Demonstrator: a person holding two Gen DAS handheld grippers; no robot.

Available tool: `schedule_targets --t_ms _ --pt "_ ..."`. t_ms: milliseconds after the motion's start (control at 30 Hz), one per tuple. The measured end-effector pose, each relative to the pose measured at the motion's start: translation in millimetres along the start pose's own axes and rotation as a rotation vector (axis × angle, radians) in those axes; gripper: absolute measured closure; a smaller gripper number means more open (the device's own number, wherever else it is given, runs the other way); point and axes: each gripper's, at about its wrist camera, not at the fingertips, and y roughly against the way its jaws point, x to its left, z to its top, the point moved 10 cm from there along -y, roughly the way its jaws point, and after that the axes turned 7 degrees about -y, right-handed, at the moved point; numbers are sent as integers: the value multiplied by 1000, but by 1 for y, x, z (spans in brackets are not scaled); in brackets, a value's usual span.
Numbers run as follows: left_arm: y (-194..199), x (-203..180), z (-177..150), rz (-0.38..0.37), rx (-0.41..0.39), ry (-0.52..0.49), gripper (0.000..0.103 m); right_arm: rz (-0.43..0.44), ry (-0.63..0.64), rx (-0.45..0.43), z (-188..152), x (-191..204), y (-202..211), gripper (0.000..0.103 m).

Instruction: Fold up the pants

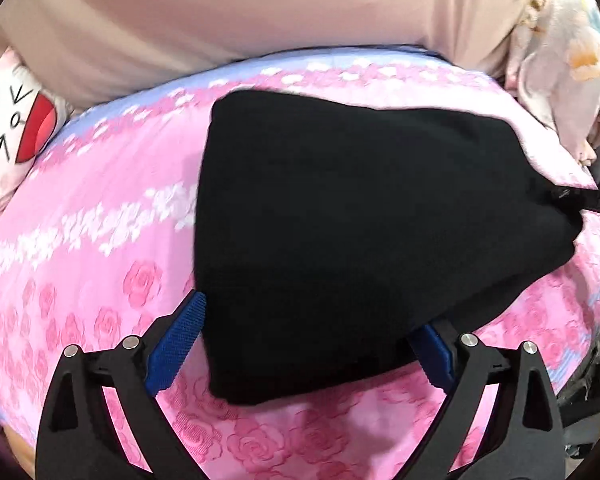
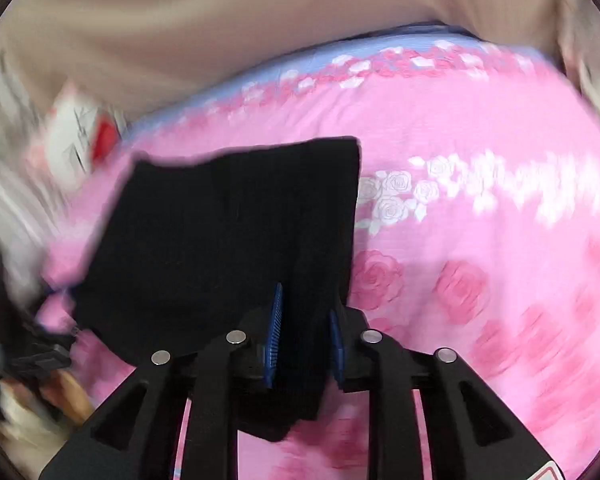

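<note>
Mid-fold: the right hand-held gripper (image 2: 304,332) pinched the black pants (image 2: 228,232); the left hand-held gripper (image 1: 308,344), jaws wide, straddled their edge over the bed (image 1: 100,280). Next likely needs laying flat.

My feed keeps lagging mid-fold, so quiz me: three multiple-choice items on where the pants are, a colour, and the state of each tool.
1. The pants lie on:
A. a pink rose-print bedsheet
B. a wooden table
C. a tiled floor

2. The pads of the left tool are:
A. red
B. blue
C. yellow

3. The right tool is:
A. wide open, clear of the cloth
B. out of view
C. closed on a fold of the pants

Answers:
1 A, pink sheet shows all around the black cloth.
2 B, blue ribbed pads flank the cloth.
3 C, cloth is pinched between its pads in the right wrist view.
</note>
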Motion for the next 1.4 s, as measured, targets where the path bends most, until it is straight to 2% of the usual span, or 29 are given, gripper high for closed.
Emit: schedule_targets --t_ms 33,100,133,167,267,333,400,500,600,667,733,867,900,967,1033,1133,1200,1300,1367,1400 --pt "2 3 -2 -5 2 7 11 -7 -16 -27 4 4 9 81" --pt "5 12 -5 -13 7 43 11 -109 5 -175 21 10 43 78" --pt "6 17 -5 -16 9 62 11 -121 32 -202 26 19 52 78" --pt "6 24 -7 -18 10 88 11 -89 71 -204 30 39 58 78" --pt "6 40 -15 -34 21 154 10 70 178 -112 28 106 40 78" --pt "5 47 -22 -27 23 176 10 119 249 -23 20 144 11 78" --pt "9 52 -27 -29 20 185 10 113 339 51 14 183 -28 78" --pt "17 60 -33 -34 16 193 10 102 412 120 16 216 -78 78" --pt "22 66 -39 -44 12 196 10 15 472 163 24 244 -145 78" --pt "24 69 -41 -32 4 193 10 -23 506 183 24 240 -183 78" --pt "27 73 -41 -4 -4 188 10 -1 556 145 19 246 -210 77" --pt "35 77 -37 -24 -23 186 10 -5 559 149 19 249 -200 75" --pt "37 78 -35 -38 -29 188 10 1 557 139 19 250 -191 76" --pt "47 80 -34 -68 -47 206 10 39 527 69 19 246 -145 76" --pt "54 79 -31 -81 -66 217 10 18 504 22 14 227 -108 76" --pt "58 67 -21 -112 -87 200 10 -112 459 19 4 167 -80 76" --pt "56 53 -12 -134 -94 179 10 -272 414 23 2 103 -74 81" --pt "50 28 4 -167 -98 132 10 -135 207 -1 6 80 -40 82" --pt "46 10 12 -176 -99 103 8 -138 196 -81 16 76 -8 80" --pt "40 0 14 -179 -92 91 6 -142 206 -94 21 75 -1 80"
